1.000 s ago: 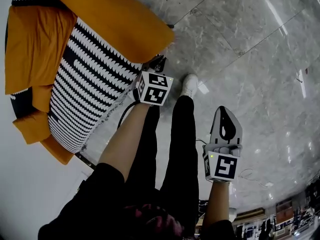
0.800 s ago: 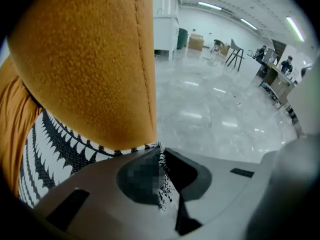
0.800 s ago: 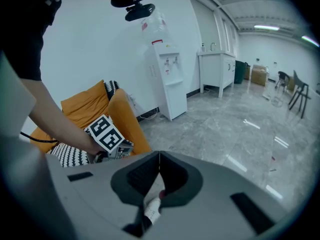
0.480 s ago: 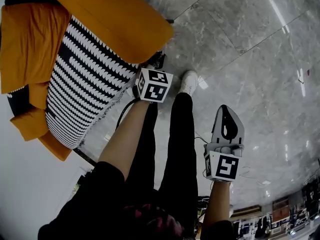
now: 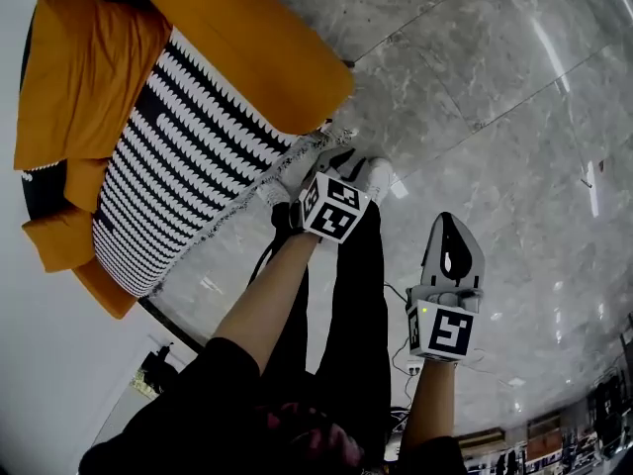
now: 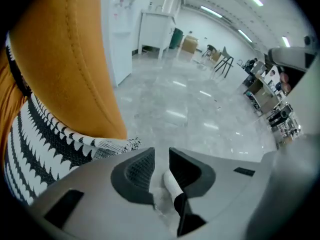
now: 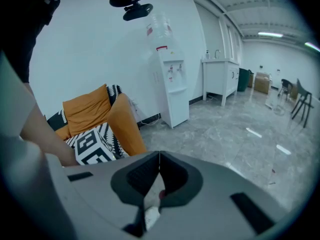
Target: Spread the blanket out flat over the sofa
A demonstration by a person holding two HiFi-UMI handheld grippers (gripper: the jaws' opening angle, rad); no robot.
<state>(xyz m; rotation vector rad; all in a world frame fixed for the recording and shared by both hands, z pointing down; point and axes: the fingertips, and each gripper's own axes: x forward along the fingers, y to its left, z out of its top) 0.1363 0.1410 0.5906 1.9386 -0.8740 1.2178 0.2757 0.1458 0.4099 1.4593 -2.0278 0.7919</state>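
Note:
A black-and-white patterned blanket (image 5: 168,166) lies over the seat of the orange sofa (image 5: 237,38), its fringed edge (image 5: 321,139) hanging off the front by the armrest. My left gripper (image 5: 309,166) hovers just off that fringe, over the floor. Its jaws are opening and nothing sits between them in the left gripper view (image 6: 161,156), where the blanket (image 6: 45,139) lies to the left, apart from the fingers. My right gripper (image 5: 447,228) hangs low beside the person's leg, far from the sofa. Its jaws (image 7: 159,159) are shut with nothing in them.
Grey marble floor (image 5: 475,117) surrounds the sofa. The person's legs and white shoe (image 5: 376,171) stand just in front of it. Orange cushions (image 5: 89,77) lean at the sofa's back. A water dispenser (image 7: 170,84) and a white cabinet (image 7: 222,76) stand along the wall.
My left gripper has let go of the blanket's fringed edge and drawn back from the sofa toward the person. The right gripper has barely moved.

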